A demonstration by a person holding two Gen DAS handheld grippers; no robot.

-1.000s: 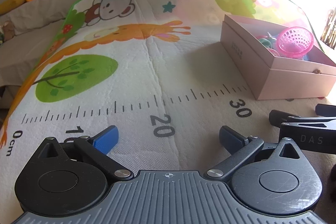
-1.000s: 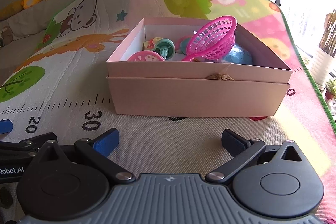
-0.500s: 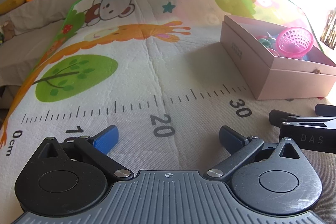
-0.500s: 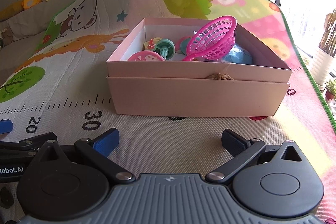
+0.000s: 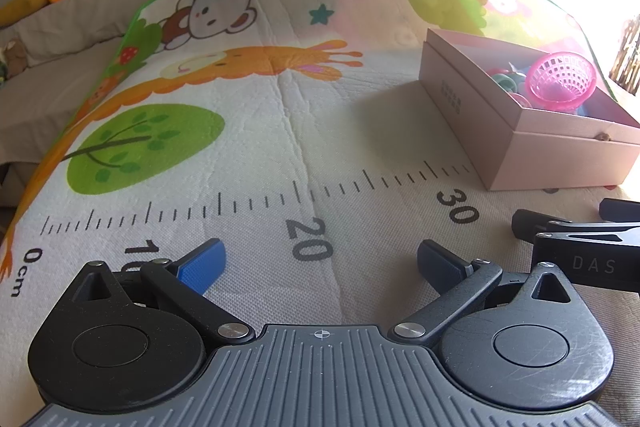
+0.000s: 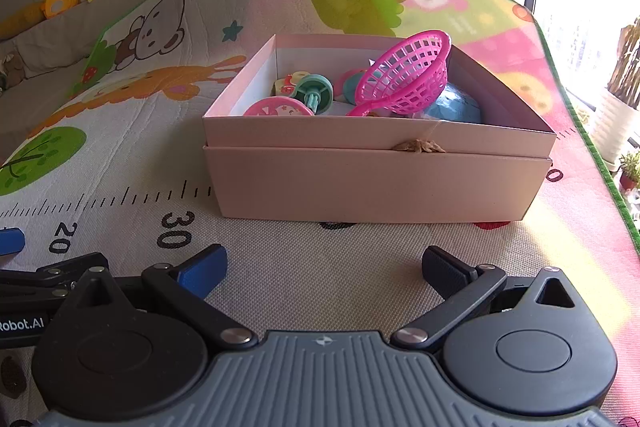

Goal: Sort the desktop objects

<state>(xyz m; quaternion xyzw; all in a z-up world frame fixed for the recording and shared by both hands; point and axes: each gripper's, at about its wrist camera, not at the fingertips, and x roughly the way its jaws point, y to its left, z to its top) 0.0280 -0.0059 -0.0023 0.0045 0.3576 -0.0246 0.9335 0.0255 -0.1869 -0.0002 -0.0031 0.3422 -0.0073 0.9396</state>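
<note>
1. The left gripper [image 5: 320, 261] rests low over the play mat [image 5: 256, 147] with its jaws spread wide and nothing between them, just above the printed ruler's "20".
2. The right gripper [image 6: 324, 267] sits beside it, likewise wide open and empty, facing the near wall of the pink box [image 6: 376, 183].
3. The box stands toward the mat's right edge, holding a pink basket [image 6: 404, 75], a blue ball [image 6: 456, 107], a teal spool toy [image 6: 316, 91] and a pink round toy [image 6: 278, 107].
4. No loose object shows on the mat, so the sorting looks complete or paused.
5. Any next move would need a fresh target found first; otherwise both grippers can simply hold off.
</note>
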